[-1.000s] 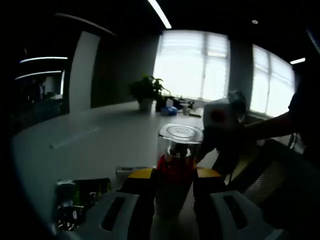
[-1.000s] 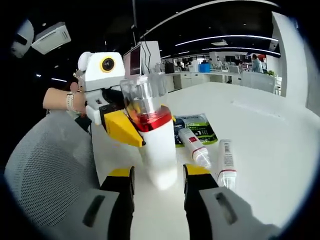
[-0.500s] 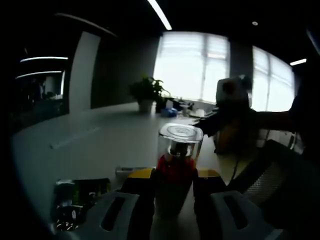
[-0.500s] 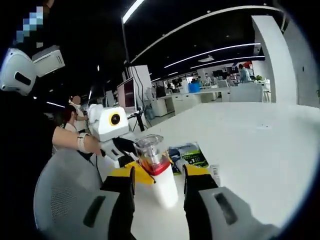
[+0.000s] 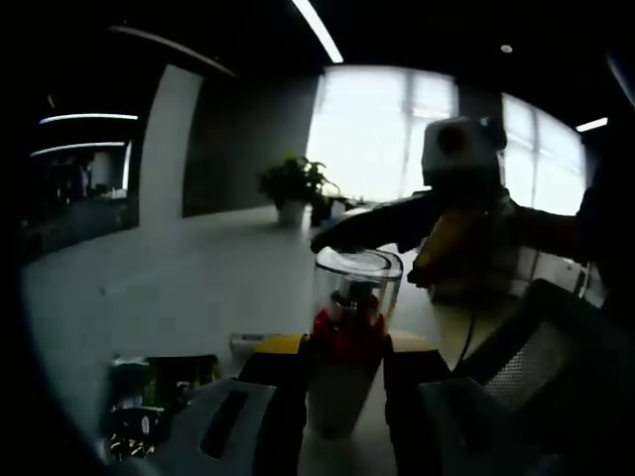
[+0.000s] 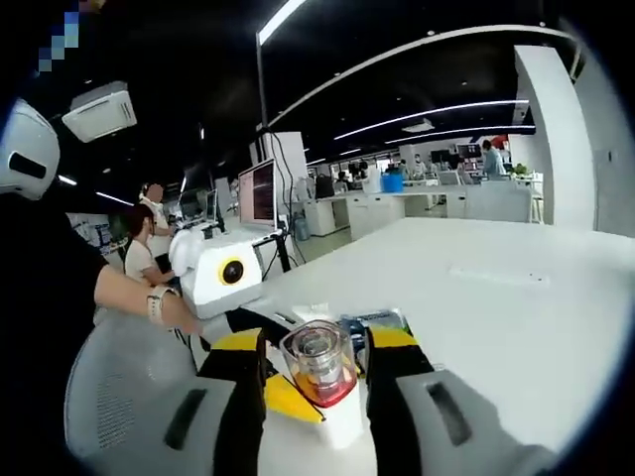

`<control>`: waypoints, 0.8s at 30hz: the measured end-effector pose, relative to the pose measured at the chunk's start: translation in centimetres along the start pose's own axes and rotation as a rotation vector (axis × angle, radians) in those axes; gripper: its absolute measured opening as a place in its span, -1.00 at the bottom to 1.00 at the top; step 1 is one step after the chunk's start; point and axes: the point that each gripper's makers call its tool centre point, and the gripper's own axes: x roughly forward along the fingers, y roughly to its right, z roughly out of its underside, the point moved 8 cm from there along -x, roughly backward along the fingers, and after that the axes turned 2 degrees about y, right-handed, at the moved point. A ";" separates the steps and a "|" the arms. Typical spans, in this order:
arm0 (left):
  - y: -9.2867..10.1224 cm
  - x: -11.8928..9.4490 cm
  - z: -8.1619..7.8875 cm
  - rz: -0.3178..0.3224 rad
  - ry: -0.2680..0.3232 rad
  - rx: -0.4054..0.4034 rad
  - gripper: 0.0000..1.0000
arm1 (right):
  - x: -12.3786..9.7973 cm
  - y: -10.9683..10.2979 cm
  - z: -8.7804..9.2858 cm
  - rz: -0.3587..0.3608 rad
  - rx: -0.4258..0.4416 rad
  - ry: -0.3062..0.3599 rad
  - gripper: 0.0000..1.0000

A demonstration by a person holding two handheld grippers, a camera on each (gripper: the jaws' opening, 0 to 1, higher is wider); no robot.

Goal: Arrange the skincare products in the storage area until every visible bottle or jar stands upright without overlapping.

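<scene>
White bottle (image 5: 342,382) with red collar and clear cap, upright at lower centre of the left gripper view, clamped between the yellow-tipped jaws of the left gripper (image 5: 342,357). Same bottle (image 6: 322,382) at bottom centre of the right gripper view, framed by the right gripper (image 6: 317,352), jaws parted, apart from it. Green packet (image 5: 159,397) flat on the white table (image 5: 179,278), lower left. Bare forearm (image 6: 139,297) reaching in from the left.
</scene>
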 end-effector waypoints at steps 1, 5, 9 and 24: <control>0.0 0.0 0.0 0.000 0.001 0.000 -0.49 | 0.2 0.1 0.1 0.012 -0.021 -0.017 -0.23; 0.0 0.0 0.0 0.001 0.001 0.001 -0.49 | 0.8 -0.1 0.3 0.007 -0.020 -0.023 -0.30; 0.0 0.0 0.0 0.001 0.002 0.001 -0.49 | 1.2 -0.1 0.4 0.011 -0.046 -0.043 -0.33; -0.2 0.6 -0.1 -0.004 0.011 0.005 -0.49 | 1.1 0.7 0.2 -0.006 -0.122 -0.050 -0.41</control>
